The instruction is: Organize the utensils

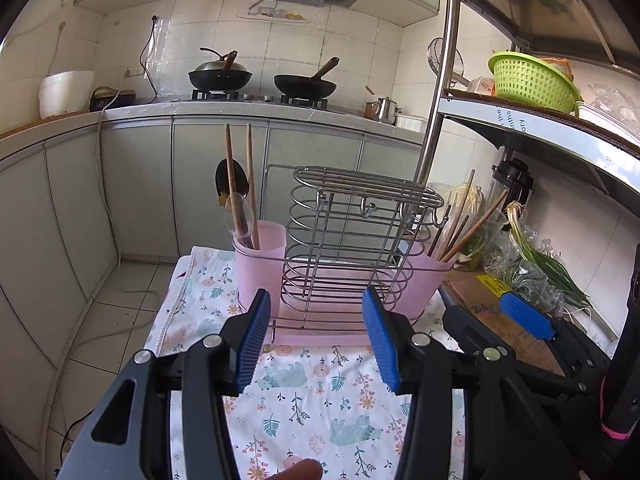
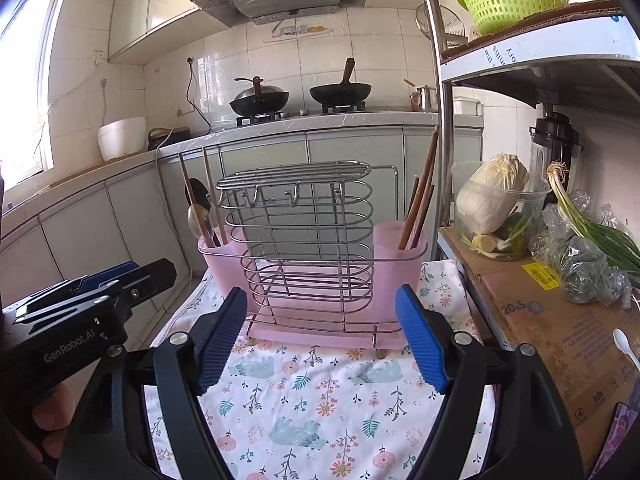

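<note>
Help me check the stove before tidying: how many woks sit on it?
2. One lidded wok sits on the left burner, and one open wok with a wooden handle sits on the right burner. Nothing seems to hide another.

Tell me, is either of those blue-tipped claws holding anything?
No: the left gripper and right gripper are both open and empty before the wire rack.

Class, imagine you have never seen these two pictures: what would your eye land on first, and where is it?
A wire utensil rack on a pink tray stands mid-frame on the floral cloth, chopsticks in its right cup. The open left gripper and right gripper frame it below.
</note>
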